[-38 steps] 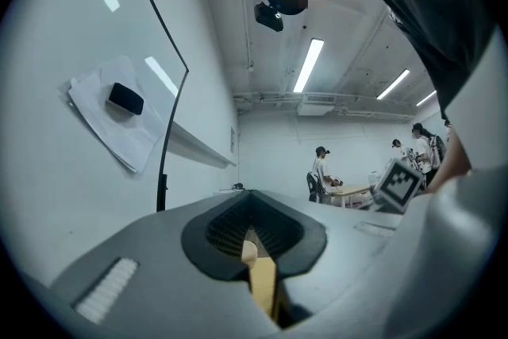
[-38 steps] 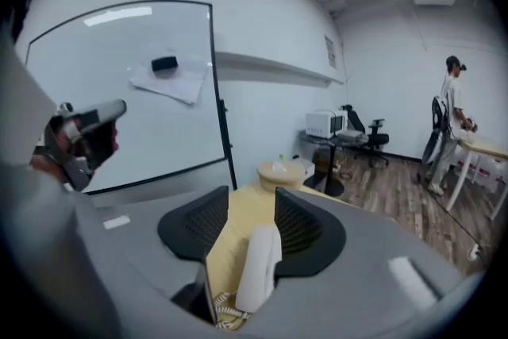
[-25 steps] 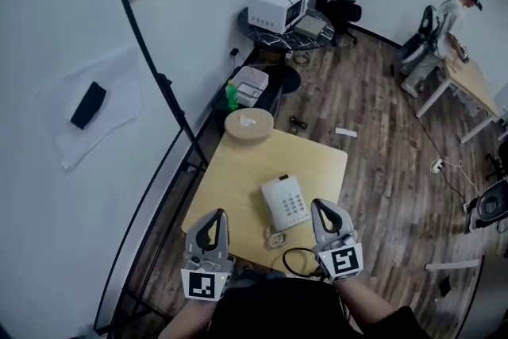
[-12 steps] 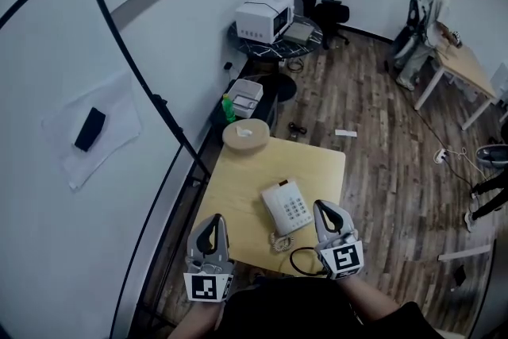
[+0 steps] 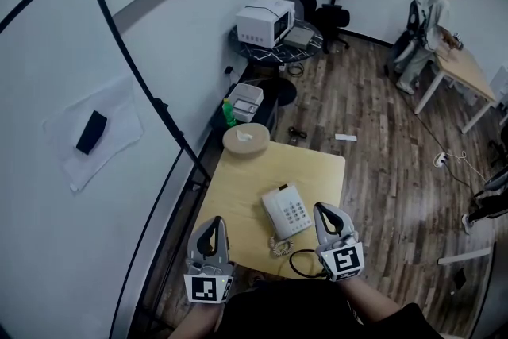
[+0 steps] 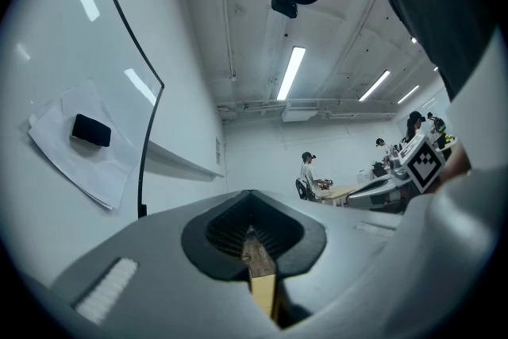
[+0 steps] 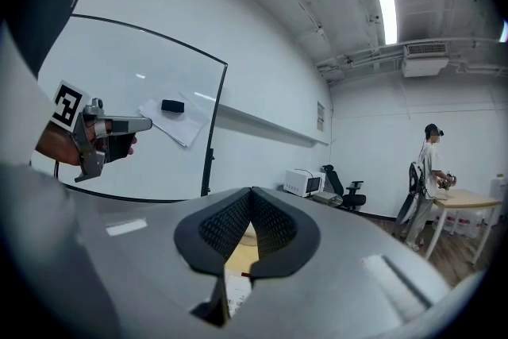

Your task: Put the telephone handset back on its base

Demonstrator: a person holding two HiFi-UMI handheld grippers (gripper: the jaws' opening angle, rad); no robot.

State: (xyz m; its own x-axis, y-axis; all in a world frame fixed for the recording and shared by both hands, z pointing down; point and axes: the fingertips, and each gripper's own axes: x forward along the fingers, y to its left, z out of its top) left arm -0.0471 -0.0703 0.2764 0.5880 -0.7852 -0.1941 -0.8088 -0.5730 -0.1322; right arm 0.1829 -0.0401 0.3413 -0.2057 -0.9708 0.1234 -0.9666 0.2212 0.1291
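A white telephone [image 5: 287, 210] with a keypad lies on the light wood table [image 5: 238, 186], and its handset seems to rest along the base's left side. Its coiled cord [image 5: 278, 244] hangs at the near edge beside a black cable [image 5: 302, 262]. My left gripper [image 5: 211, 223] is held shut over the table's near left corner with nothing in it. To the right of the phone is my right gripper [image 5: 325, 210], also shut and empty. In the left gripper view the left gripper [image 6: 251, 228] shows only a sliver of table. Below the right gripper [image 7: 251, 220] a bit of the telephone [image 7: 235, 291] shows.
A round wooden disc [image 5: 247, 137] sits at the table's far edge. A whiteboard [image 5: 79, 91] with an eraser [image 5: 91, 131] stands at the left. Beyond are a white appliance [image 5: 266, 21] on a small table, an office chair [image 5: 333, 8], and a person [image 5: 429, 20] at a desk.
The head view has shifted slightly, so the room sits a little differently in the frame. Both grippers stay shut near the table's front edge, and the phone has not moved.
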